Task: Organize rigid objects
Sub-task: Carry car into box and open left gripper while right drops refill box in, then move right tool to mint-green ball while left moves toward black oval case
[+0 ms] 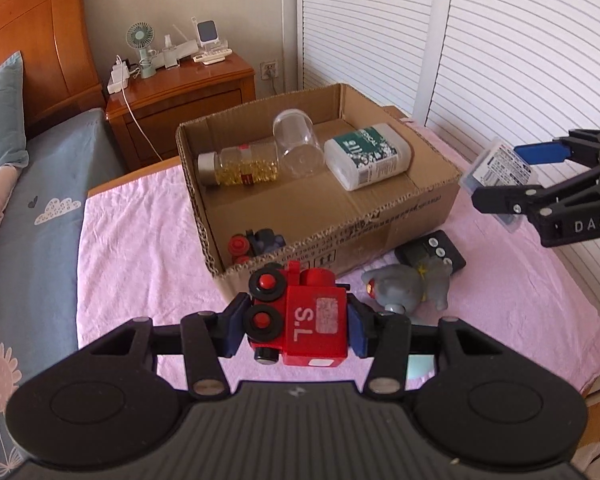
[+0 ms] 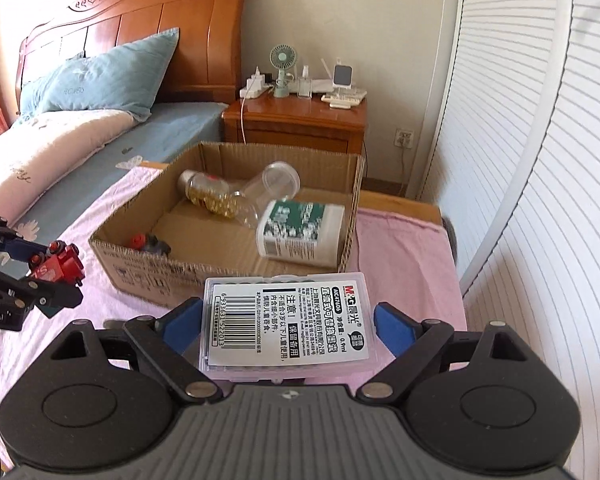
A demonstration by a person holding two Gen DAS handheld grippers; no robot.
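On a table draped in pink cloth (image 1: 140, 248) beside a bed, an open cardboard box (image 1: 404, 220) already holds a capsule bottle (image 1: 240, 166), a clear jar (image 1: 298, 146), a white container (image 1: 368, 156) and a small dark toy train (image 1: 256, 242). The left gripper (image 1: 296, 330) pinches a red toy train (image 1: 300, 320) by its sides, held clear above the cloth just short of the box's near wall, while the right gripper (image 2: 288, 326) clamps a clear plastic case (image 2: 286, 324) across its width (its jaws stand wide because the case is wide), also raised before the box. Both loads seem lifted to clear the rim for dropping in; a grey elephant toy (image 1: 408, 286) and a black timer (image 1: 432, 254) wait outside on the cloth.
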